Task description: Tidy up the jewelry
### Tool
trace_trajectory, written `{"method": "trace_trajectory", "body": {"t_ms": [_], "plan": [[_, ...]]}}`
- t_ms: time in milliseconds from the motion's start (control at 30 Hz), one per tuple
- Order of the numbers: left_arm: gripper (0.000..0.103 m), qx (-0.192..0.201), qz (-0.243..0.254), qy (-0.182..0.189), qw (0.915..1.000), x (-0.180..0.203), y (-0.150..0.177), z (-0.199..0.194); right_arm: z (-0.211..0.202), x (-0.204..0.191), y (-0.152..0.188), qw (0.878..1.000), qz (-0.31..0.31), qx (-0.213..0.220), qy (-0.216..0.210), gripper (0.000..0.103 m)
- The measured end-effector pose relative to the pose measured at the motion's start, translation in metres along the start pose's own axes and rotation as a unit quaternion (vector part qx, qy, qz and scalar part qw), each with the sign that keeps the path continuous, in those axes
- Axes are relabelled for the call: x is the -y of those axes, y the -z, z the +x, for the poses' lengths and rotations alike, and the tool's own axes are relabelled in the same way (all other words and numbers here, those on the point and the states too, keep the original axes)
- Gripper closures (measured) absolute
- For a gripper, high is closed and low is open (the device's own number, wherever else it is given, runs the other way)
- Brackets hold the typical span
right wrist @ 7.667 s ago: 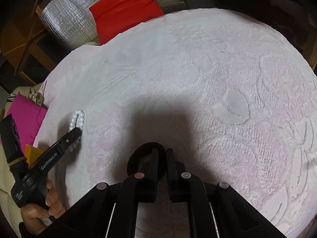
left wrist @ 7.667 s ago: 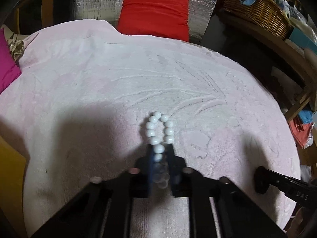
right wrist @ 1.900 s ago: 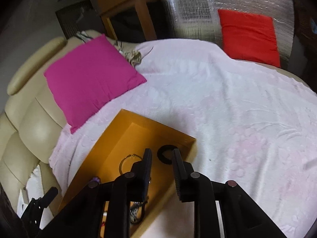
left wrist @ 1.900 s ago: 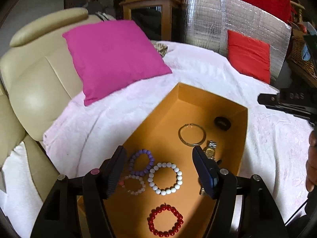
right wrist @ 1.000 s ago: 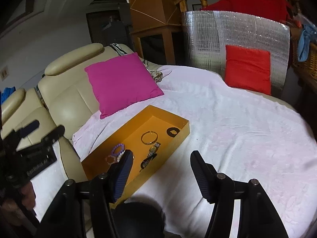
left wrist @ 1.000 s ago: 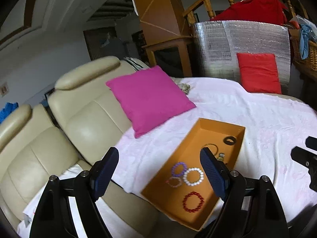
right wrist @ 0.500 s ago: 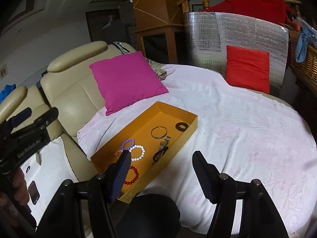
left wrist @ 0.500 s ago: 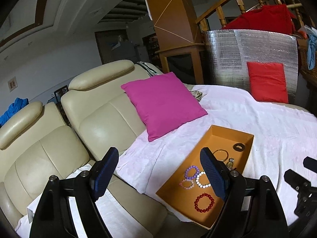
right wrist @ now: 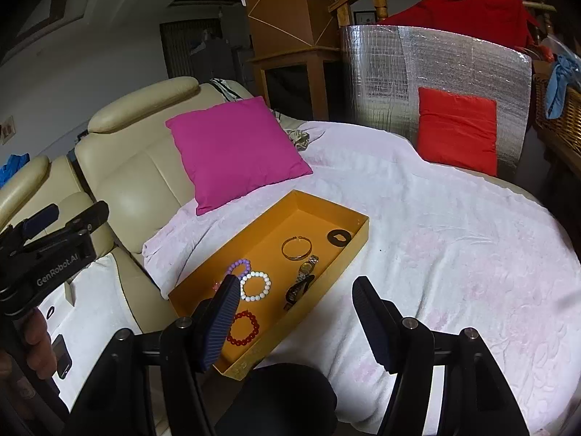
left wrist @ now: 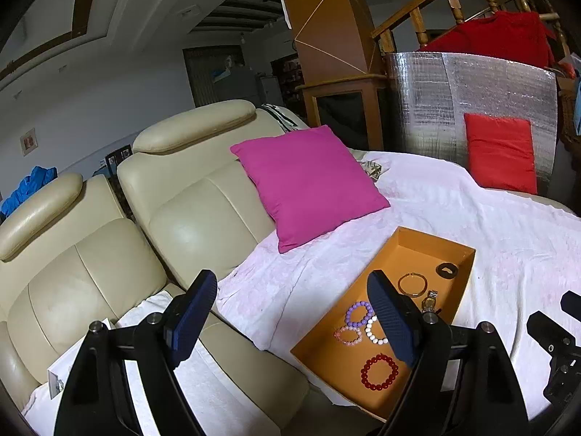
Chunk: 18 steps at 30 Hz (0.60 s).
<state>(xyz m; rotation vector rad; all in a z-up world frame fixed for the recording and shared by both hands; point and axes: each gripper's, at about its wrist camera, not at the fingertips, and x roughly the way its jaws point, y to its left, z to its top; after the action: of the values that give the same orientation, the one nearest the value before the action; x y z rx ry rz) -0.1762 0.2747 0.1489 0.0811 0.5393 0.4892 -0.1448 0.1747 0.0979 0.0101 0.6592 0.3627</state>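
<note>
An orange tray (left wrist: pixel 468 269) (right wrist: pixel 261 218) lies on the pale pink cover. It holds a white bead bracelet (right wrist: pixel 256 286), a red one (left wrist: pixel 380 371) (right wrist: pixel 244 327), a purple one (left wrist: pixel 358 314), a pink one (left wrist: pixel 348 335), a gold bangle (right wrist: pixel 296 247), a watch (right wrist: pixel 308 266) and a black ring-shaped piece (right wrist: pixel 340 237). My left gripper (left wrist: pixel 294 309) is open and empty, held well back from the tray. My right gripper (right wrist: pixel 296 307) is open and empty, also held back above the tray's near end.
A magenta cushion (left wrist: pixel 308 181) leans on the cream leather seats (left wrist: pixel 109 239) left of the tray. A red cushion (right wrist: pixel 457 130) rests against a silver foil panel (right wrist: pixel 435 69) at the back. A wicker basket (right wrist: pixel 559 116) stands at far right.
Both grippers let go of their jewelry into the tray, opened wide and pulled far back and up. The white bracelet and the black ring now lie in the tray.
</note>
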Motion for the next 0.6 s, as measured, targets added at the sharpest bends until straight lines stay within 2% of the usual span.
{"method": "trace_trajectory", "body": {"t_ms": [600], "plan": [[0.018, -0.001, -0.001, -0.003, 1.0, -0.0007, 0.0014, 0.0031, -0.0016, 0.0066, -0.0017, 1.0, 0.014, 0.007, -0.003, 0.035]]}}
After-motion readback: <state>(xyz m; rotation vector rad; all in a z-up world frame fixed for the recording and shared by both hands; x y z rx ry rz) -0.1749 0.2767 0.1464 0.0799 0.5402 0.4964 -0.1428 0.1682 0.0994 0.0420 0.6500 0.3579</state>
